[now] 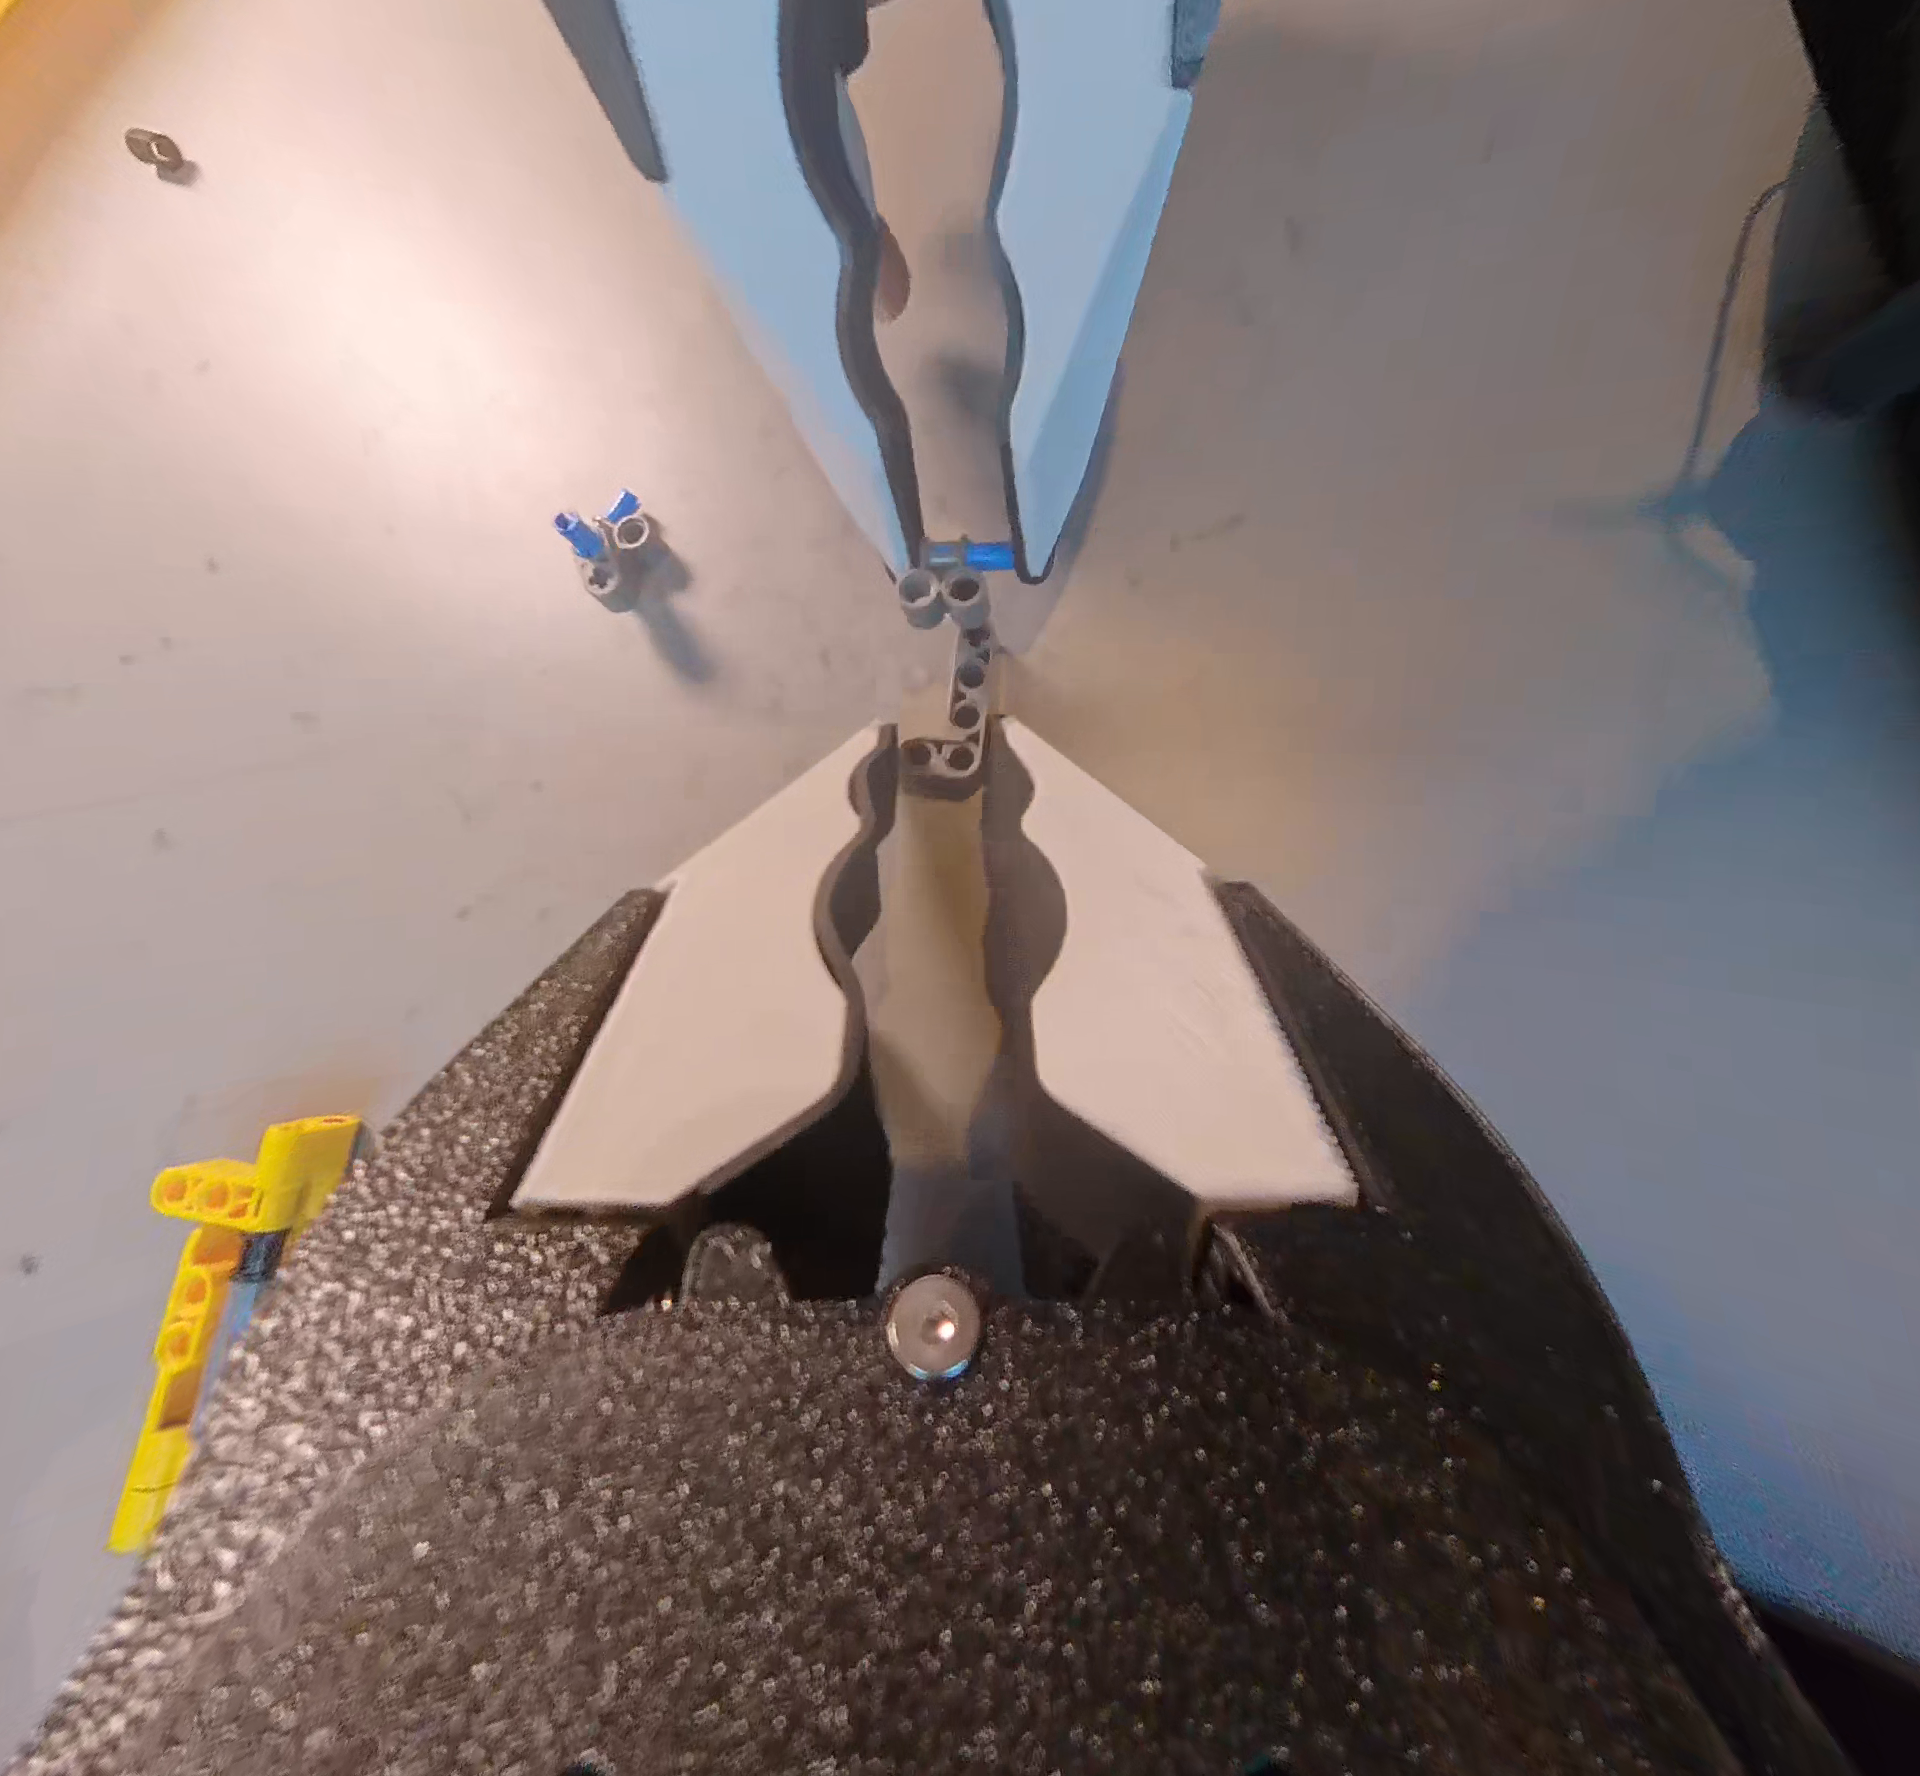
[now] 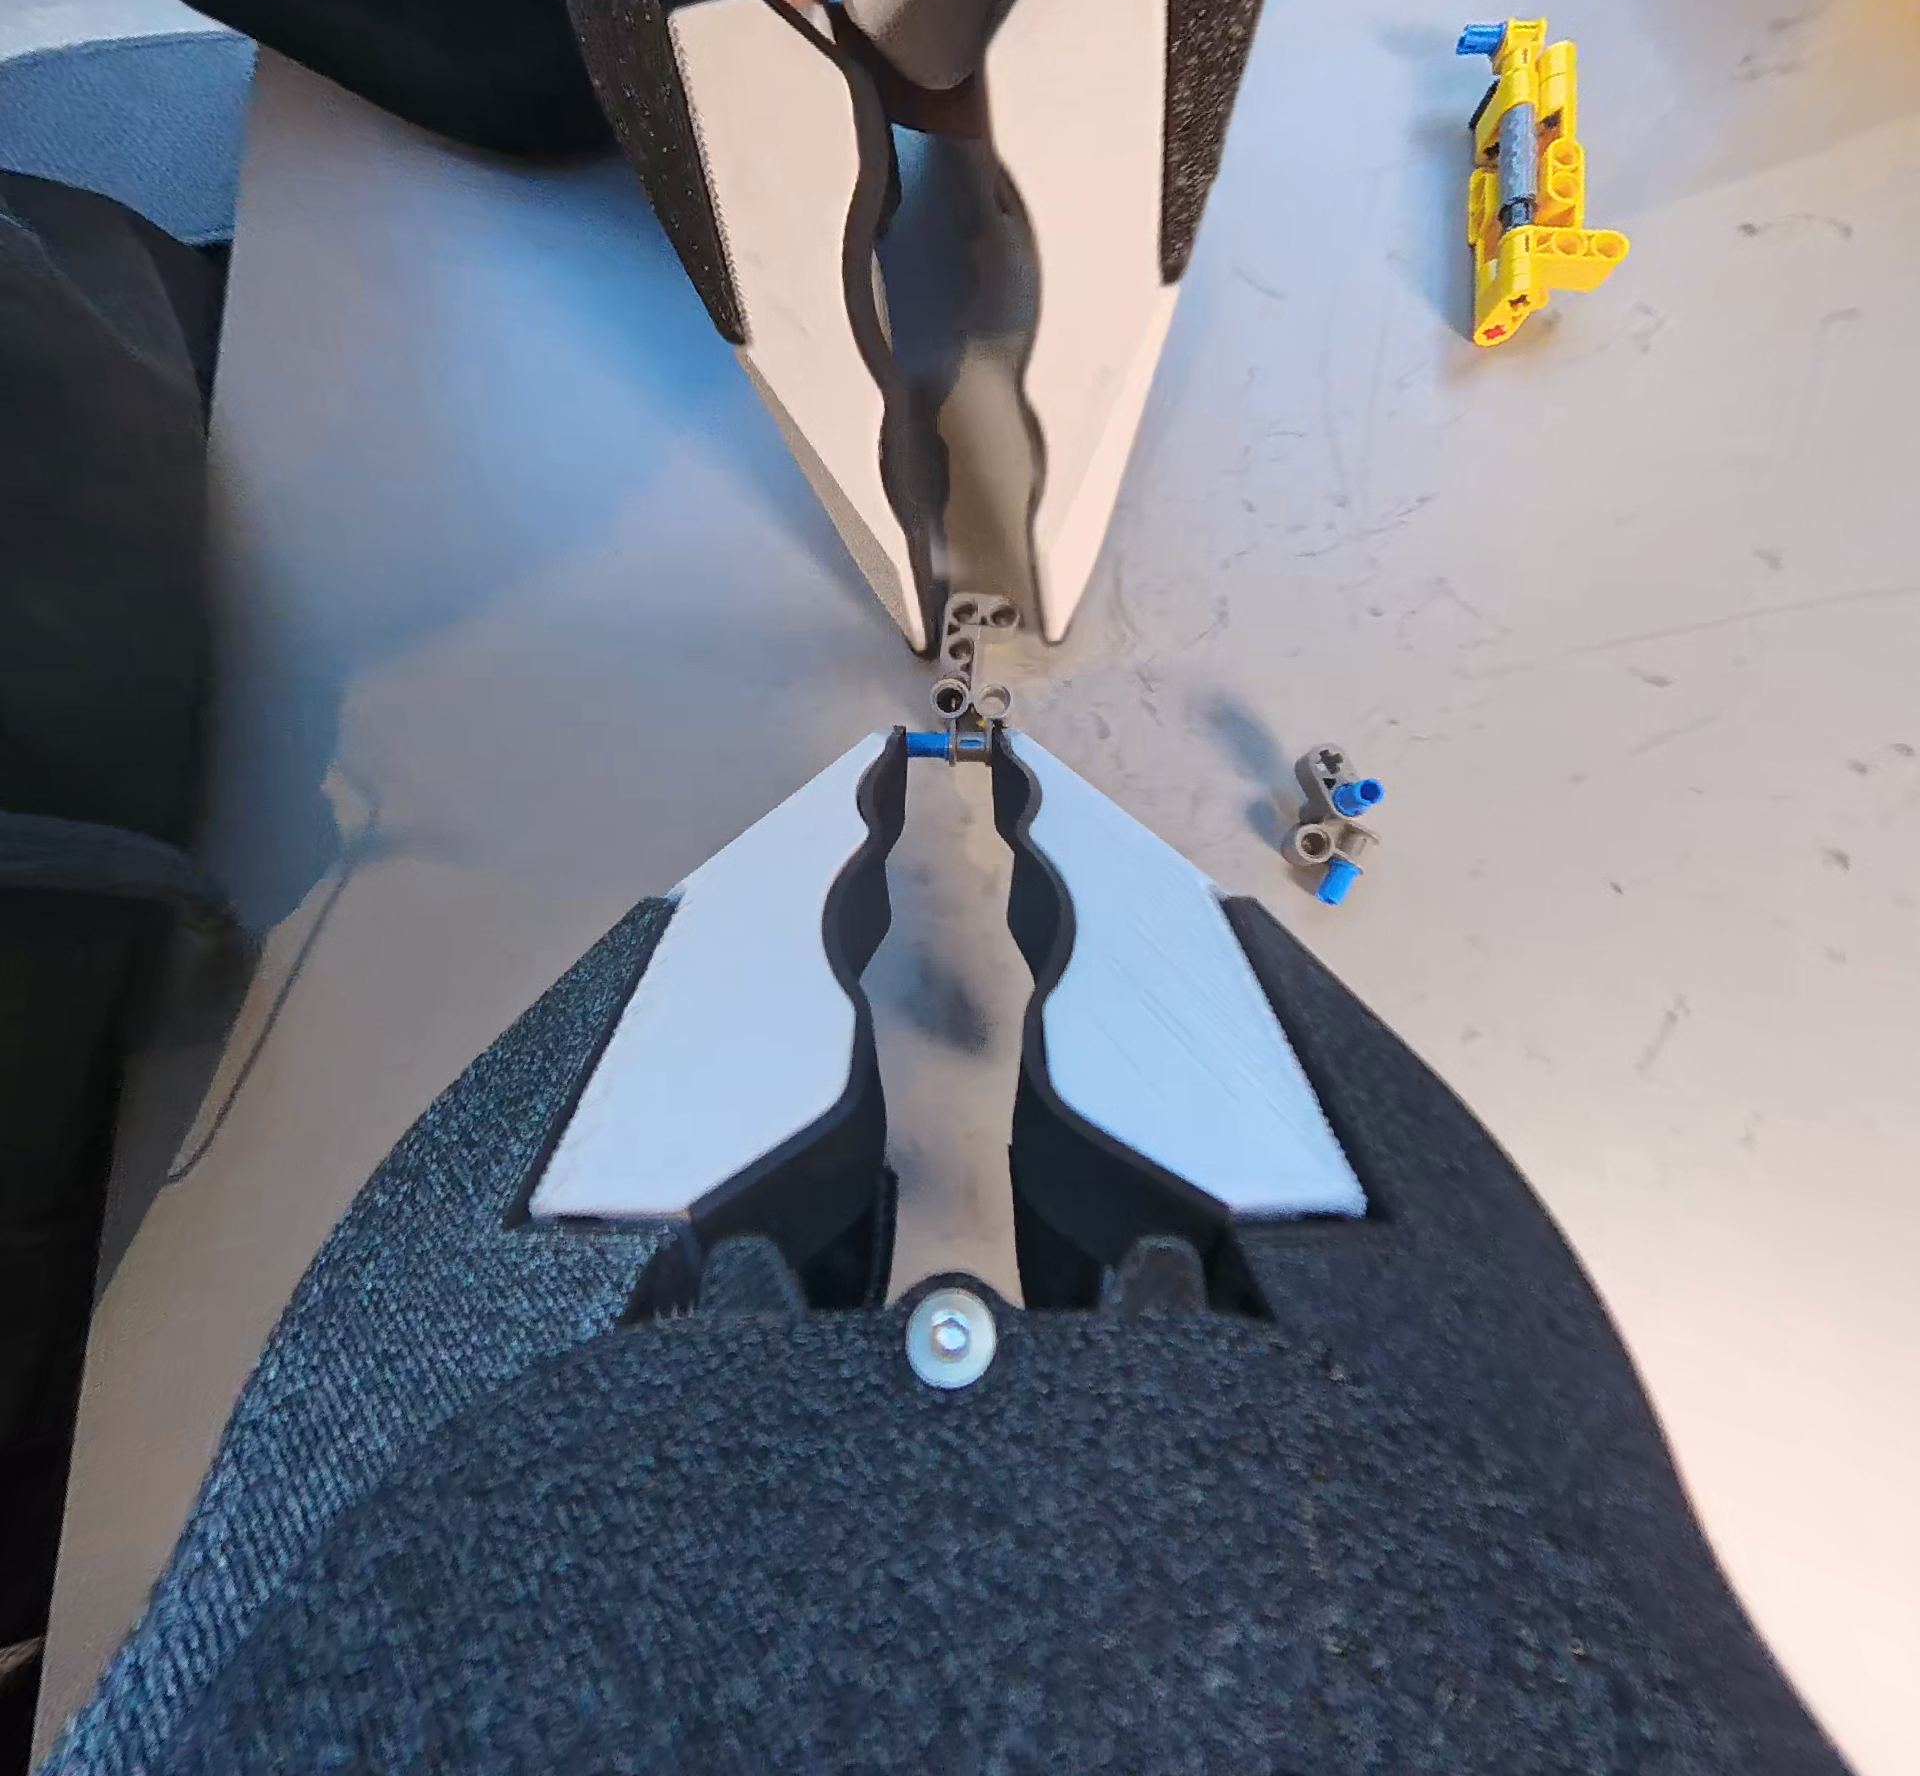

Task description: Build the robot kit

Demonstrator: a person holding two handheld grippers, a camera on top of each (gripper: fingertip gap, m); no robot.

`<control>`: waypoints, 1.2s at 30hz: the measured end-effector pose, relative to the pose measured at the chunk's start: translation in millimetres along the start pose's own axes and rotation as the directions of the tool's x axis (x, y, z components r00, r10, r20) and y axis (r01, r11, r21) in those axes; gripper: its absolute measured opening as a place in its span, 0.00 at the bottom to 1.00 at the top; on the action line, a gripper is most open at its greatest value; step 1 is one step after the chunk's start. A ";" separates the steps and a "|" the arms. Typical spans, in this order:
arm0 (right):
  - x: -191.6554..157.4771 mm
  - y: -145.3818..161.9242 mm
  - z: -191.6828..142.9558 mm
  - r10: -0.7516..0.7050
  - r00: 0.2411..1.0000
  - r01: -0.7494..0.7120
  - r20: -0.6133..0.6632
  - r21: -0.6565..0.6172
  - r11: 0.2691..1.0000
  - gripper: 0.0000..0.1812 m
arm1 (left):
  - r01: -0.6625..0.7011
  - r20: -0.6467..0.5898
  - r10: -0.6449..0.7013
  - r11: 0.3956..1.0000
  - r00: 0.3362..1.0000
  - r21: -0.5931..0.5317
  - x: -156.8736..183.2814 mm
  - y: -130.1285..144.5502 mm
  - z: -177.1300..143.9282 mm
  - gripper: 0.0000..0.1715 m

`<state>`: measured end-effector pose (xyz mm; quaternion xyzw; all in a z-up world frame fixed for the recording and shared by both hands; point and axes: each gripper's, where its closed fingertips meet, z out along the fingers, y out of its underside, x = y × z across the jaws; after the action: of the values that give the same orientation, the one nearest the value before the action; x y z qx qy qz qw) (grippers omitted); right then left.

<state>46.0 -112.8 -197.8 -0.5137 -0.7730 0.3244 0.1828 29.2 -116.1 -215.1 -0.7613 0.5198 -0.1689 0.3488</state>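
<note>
1. Meeting tip to tip at the centre of both frames, the two grippers share one small grey-and-blue toy assembly above a pale, scuffed table.
2. Left gripper: rising from the lower edge of the left wrist view, its white fingers are closed on the short foot of a grey L-shaped beam with a row of round holes.
3. Right gripper: rising from the lower edge of the right wrist view, its fingers are drawn in on a blue pin and the small grey connector at the beam's far end; the pin spans the narrow gap between the tips.
4. Each gripper also shows in the other's view, reaching down from the top edge.
5. Spare grey connector with two blue pins: lying loose on the table, right of centre in the right wrist view and left of centre in the left wrist view, near the grippers but apart from them.
6. Yellow beam assembly: lying at the upper right of the right wrist view, well apart from the grippers; in the left wrist view it is at the lower left, partly hidden behind the gripper body.
7. Small dark ring: upper left of the left wrist view, alone on the table.
</note>
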 end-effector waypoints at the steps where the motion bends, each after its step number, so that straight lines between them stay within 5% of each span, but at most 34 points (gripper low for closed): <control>1: 0.3 0.0 0.2 0.012 1.000 -0.012 0.010 0.007 1.000 0.09 | 0.000 0.001 0.000 1.000 1.000 0.000 0.1 -0.7 0.8 0.09; 8: 0.9 -11.3 -6.7 0.038 0.999 -0.040 0.031 0.079 0.996 0.16 | 0.006 0.006 -0.006 1.000 1.000 -0.016 0.0 -1.4 1.5 0.09; 14: 5.8 -4.8 2.8 -0.025 0.999 0.024 -0.025 -0.022 0.999 0.08 | -0.022 0.041 0.023 1.000 0.999 -0.009 -2.6 -3.9 1.3 0.09; 20: 20.9 -22.2 -18.5 -0.169 0.960 0.191 -0.224 0.080 0.978 0.08 | 0.001 0.159 -0.026 0.987 0.987 0.158 -25.3 -26.7 -15.0 0.10; 23: 25.1 -39.9 -37.7 -0.297 0.857 0.388 -0.421 0.148 0.910 0.08 | 0.149 0.132 -0.209 0.921 0.969 0.360 -42.3 -47.0 -36.6 0.21; 25: 23.0 -53.3 -53.2 -0.364 0.756 0.523 -0.544 0.168 0.836 0.08 | 0.303 -0.016 -0.336 0.826 0.942 0.475 -43.8 -60.3 -47.9 0.26; 29: 22.1 -63.8 -69.1 -0.498 0.528 0.706 -0.688 0.029 0.708 0.08 | 0.474 -0.238 -0.415 0.684 0.878 0.555 -40.7 -79.2 -61.9 0.14; 33: 16.6 -68.6 -72.5 -0.564 0.371 0.781 -0.738 -0.082 0.620 0.08 | 0.405 -0.191 -0.361 0.734 0.913 0.545 -31.6 -83.6 -58.5 0.06; 36: 15.2 -71.0 -74.0 -0.564 0.338 0.793 -0.753 -0.094 0.601 0.08 | 0.291 -0.060 -0.309 0.790 0.949 0.540 -32.9 -83.0 -55.9 0.04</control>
<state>37.4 -94.3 -96.2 -0.1875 -0.7197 0.0962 0.6615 37.2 -88.1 -113.9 -0.7065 0.3176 -0.3500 0.5268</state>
